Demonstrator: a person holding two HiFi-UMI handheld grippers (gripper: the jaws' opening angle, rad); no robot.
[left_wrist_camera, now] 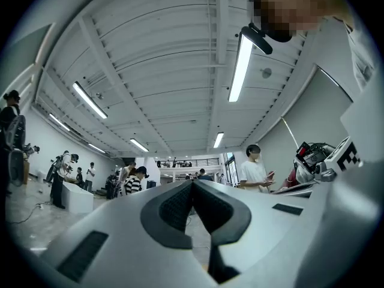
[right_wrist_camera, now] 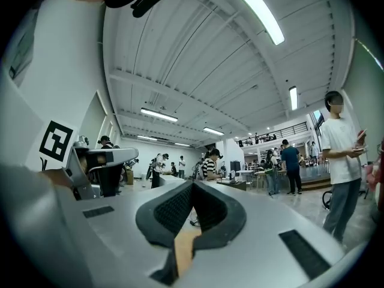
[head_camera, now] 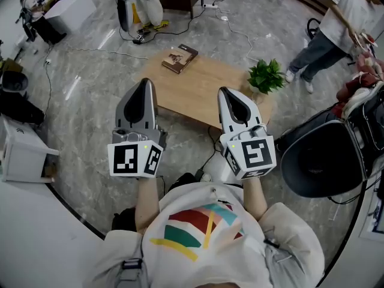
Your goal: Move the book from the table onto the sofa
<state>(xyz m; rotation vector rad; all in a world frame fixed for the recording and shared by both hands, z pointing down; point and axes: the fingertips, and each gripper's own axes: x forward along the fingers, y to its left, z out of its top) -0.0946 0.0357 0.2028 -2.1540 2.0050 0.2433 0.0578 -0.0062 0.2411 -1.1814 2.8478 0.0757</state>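
Observation:
A brown-covered book [head_camera: 180,58] lies on the far left corner of the low wooden table [head_camera: 204,92] in the head view. My left gripper [head_camera: 146,83] is held in the air before the table's near left edge, shut and empty. My right gripper [head_camera: 226,92] hovers over the table's near edge, also shut with nothing in it. In the left gripper view the left gripper [left_wrist_camera: 192,183] points slightly upward at the ceiling and the hall, tips together. The right gripper [right_wrist_camera: 192,185] shows the same closed tips in the right gripper view. Neither gripper view shows the book. I see no sofa.
A small potted plant [head_camera: 265,77] stands on the table's right end. A black round chair [head_camera: 324,158] is at the right and a white box [head_camera: 21,152] at the left. Cables [head_camera: 237,35] run over the grey floor beyond the table. A person [head_camera: 336,23] walks at the upper right.

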